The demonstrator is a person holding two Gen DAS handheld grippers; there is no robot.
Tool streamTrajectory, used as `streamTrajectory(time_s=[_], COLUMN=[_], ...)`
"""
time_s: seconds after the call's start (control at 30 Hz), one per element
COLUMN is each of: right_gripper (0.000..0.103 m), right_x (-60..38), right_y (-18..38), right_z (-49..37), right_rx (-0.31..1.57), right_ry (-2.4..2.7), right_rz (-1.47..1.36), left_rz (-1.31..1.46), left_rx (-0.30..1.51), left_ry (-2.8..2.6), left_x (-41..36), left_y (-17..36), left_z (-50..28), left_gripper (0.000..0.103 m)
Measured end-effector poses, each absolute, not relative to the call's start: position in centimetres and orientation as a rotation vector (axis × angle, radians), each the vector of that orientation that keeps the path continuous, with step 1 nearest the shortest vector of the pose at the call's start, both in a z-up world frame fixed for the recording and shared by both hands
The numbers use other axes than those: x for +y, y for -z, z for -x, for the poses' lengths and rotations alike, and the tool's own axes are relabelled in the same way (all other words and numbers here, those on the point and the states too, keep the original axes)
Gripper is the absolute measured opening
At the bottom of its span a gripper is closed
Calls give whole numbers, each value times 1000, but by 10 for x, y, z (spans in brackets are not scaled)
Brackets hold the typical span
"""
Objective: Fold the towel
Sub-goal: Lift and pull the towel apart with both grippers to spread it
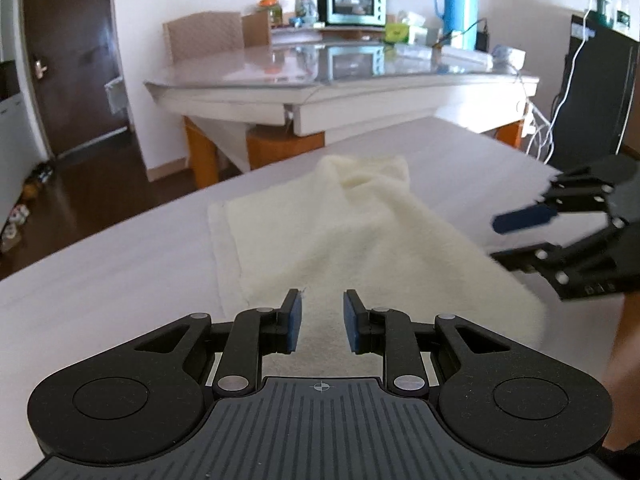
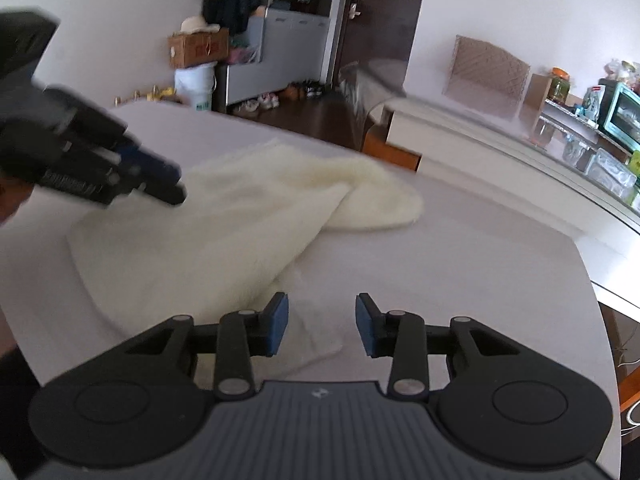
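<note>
The cream towel (image 1: 320, 232) lies on the white table (image 1: 100, 272), partly folded. One layer is laid over the other, and at the far end the cloth is bunched into a soft heap. A thin flat edge of the lower layer shows along the left side and also at the near end.

The left gripper (image 1: 320, 320) hangs over the near edge of the towel and points downward at a slant. Its jaws stand a little apart, and between the blue pads (image 1: 294, 320) I see only the flat cloth lying below; the pads do not press on it, so it holds nothing.

The right gripper (image 2: 322, 324) is at the right side of the towel, near its near corner. Its jaws are also apart, a bit wider than the left ones, and nothing is between them. In the left wrist view it comes in from the right edge, blurred, with both fingers spread above the towel's right border.

Behind the white table stands a glass-topped table (image 1: 360, 76) with a mint-green small oven (image 1: 356, 2) and a blue thermos jug (image 1: 460, 4). A dark door (image 1: 68, 60) is at the far left.
</note>
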State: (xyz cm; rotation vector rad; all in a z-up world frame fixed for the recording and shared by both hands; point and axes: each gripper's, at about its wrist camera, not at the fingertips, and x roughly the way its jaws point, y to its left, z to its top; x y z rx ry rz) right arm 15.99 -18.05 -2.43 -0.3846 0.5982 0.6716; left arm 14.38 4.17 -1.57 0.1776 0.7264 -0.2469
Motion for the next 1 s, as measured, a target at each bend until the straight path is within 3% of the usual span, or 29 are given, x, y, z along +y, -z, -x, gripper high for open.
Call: streamTrajectory(time_s=[0.5,0.77,1.0], right_gripper=[41,41,41], right_x=[-226,-226,-222], right_y=[17,11,28], right_z=[-125,-132,-134], right_rx=[653,555,596], right_ry=[-527,-529,-540], right_rz=[416,258,275], left_rz=[-163,-233,-306], left_rx=[740,632,635], left_ry=[171,278,404], left_x=[52,15,-37], left_y=[3,-34,-21], left_z=[-85,-132,-202], left_gripper=[28,29,30])
